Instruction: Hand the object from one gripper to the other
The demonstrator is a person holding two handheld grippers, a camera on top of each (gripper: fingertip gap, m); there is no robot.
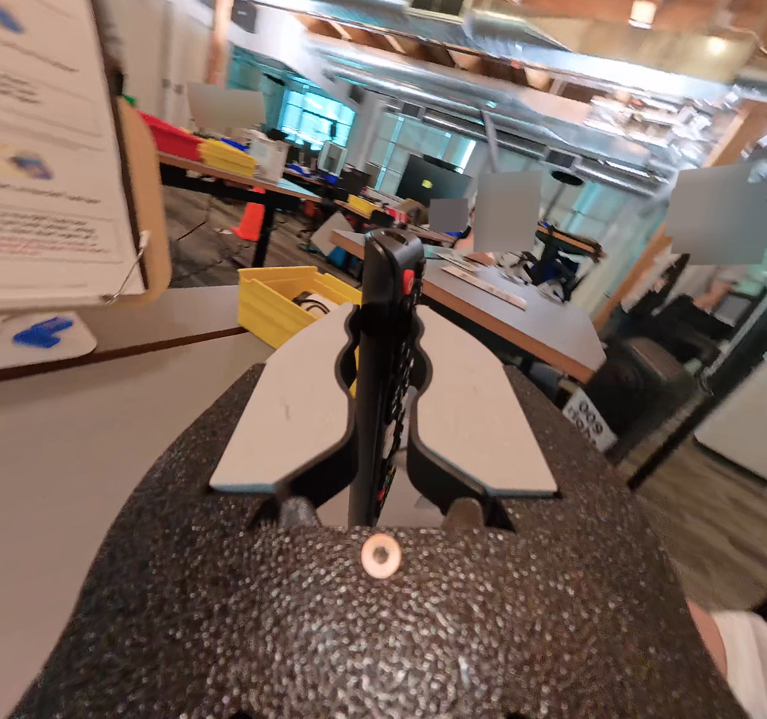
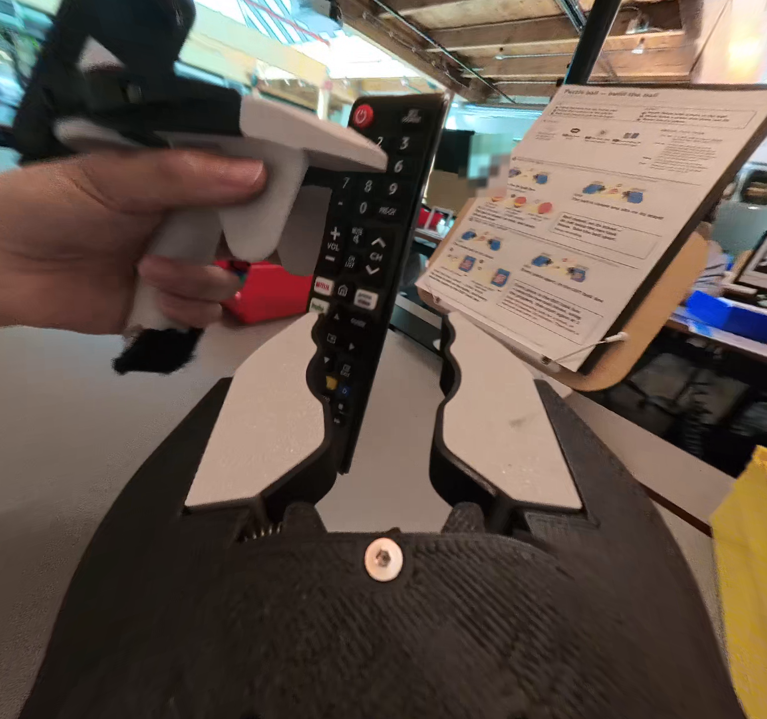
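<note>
A black remote control (image 1: 392, 267) stands upright and edge-on between the fingers of my left gripper (image 1: 384, 317), which is shut on it. In the right wrist view the remote (image 2: 373, 222) shows its button face. The left gripper (image 2: 365, 159) holds its upper half from the left, in a person's hand (image 2: 103, 234). My right gripper (image 2: 379, 321) is open. The remote's lower half sits between its fingers, close against the left finger (image 2: 269, 421), with a clear gap to the right finger (image 2: 498, 429).
A clipboard with an instruction sheet (image 2: 581, 222) leans at the right, and shows at the left in the left wrist view (image 1: 54, 118). A yellow bin (image 1: 282, 305) and a red bin (image 2: 265, 292) stand on the pale table (image 1: 83, 450). Other tables and people are beyond. My right fingertips sit around 6 cm from my left ones.
</note>
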